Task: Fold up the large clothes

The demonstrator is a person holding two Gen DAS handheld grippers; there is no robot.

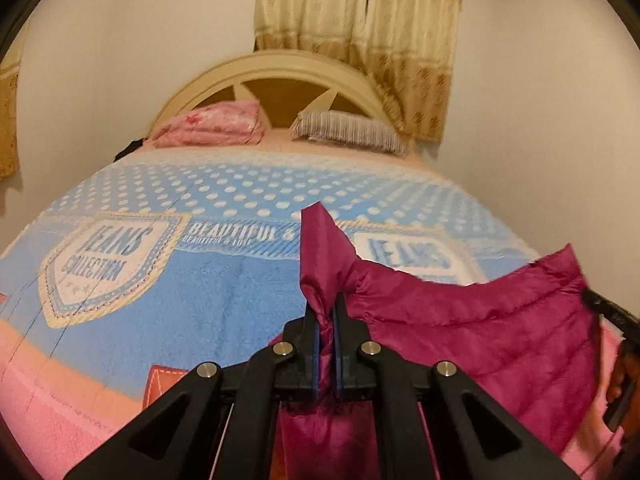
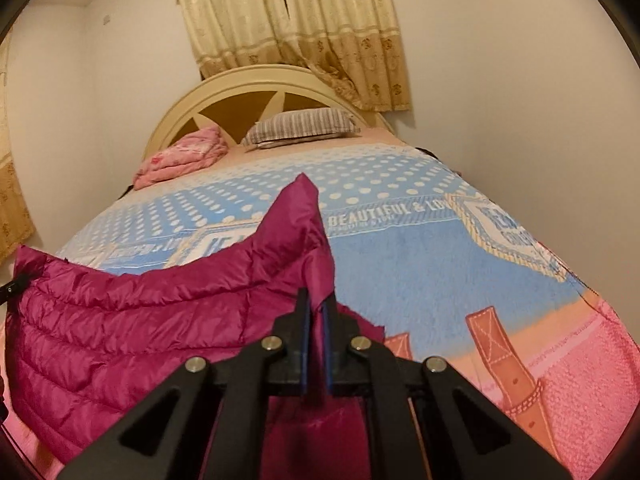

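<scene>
A magenta quilted puffer jacket (image 1: 500,320) hangs lifted above the bed between my two grippers. My left gripper (image 1: 326,304) is shut on one bunched corner of it, and a point of fabric sticks up past the fingers. In the right wrist view the same jacket (image 2: 120,320) stretches away to the left. My right gripper (image 2: 316,300) is shut on its other corner, which also pokes up above the jaws. At the right edge of the left wrist view the other gripper's black body (image 1: 616,320) and a hand show behind the cloth.
The bed carries a blue, dotted blanket (image 1: 224,280) with "JEANS COLLECTION" print and a pink border. A folded pink quilt (image 1: 212,124) and a striped pillow (image 1: 352,130) lie by the cream headboard (image 1: 276,64). Beige curtains (image 2: 296,28) hang behind; white walls flank both sides.
</scene>
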